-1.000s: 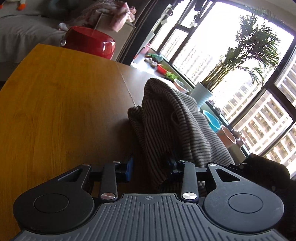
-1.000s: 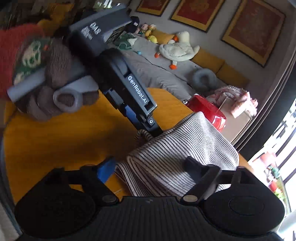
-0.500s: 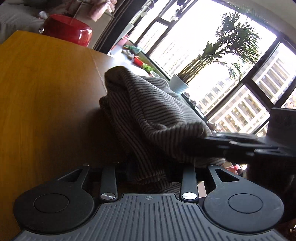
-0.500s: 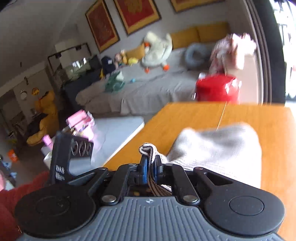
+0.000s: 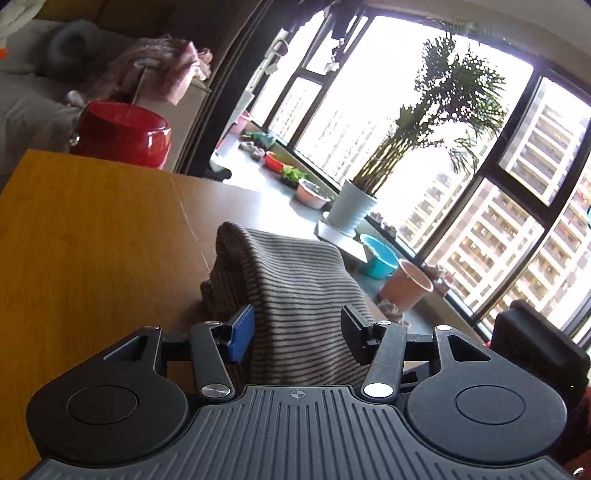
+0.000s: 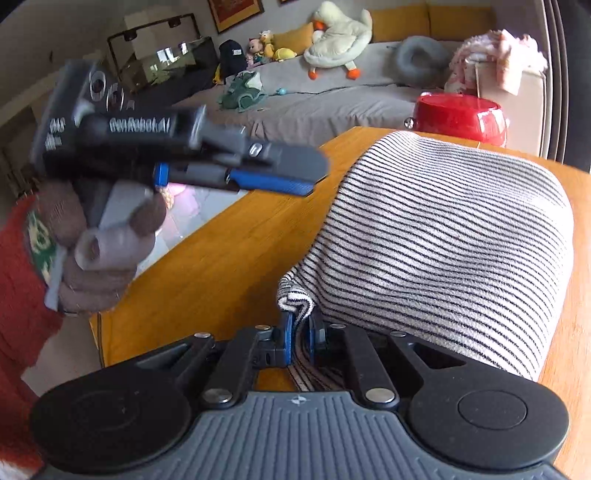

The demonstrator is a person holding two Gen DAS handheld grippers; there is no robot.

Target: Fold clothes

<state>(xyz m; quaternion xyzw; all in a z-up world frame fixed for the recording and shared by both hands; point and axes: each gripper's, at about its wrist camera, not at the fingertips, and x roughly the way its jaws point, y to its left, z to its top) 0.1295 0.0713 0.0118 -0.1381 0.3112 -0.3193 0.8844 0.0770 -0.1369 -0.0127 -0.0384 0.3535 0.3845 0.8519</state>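
Observation:
A grey sweater with thin dark stripes [image 5: 295, 277] lies heaped on the wooden table [image 5: 92, 240]. My left gripper [image 5: 297, 332] hovers over its near end. Its jaws are opening, and the cloth sits loosely between the blue pad [image 5: 242, 334] and the black one without being pinched. In the right wrist view my right gripper [image 6: 300, 338] is shut on a rolled edge of the sweater [image 6: 443, 229] at the near left corner. The left gripper [image 6: 314, 173] shows there blurred, held by a gloved hand [image 6: 99, 254] above the table's edge [image 6: 221, 266].
A red round stool [image 5: 122, 133] stands past the table's far end, also in the right wrist view [image 6: 458, 114]. A windowsill holds a potted palm [image 5: 351, 210] and small bowls on the right. A grey sofa with plush toys [image 6: 340, 33] lies beyond.
The right gripper shut on the sweater's edge and rolled. The left gripper's jaws, clamped on the cloth before, have parted, and it has lifted and drawn back.

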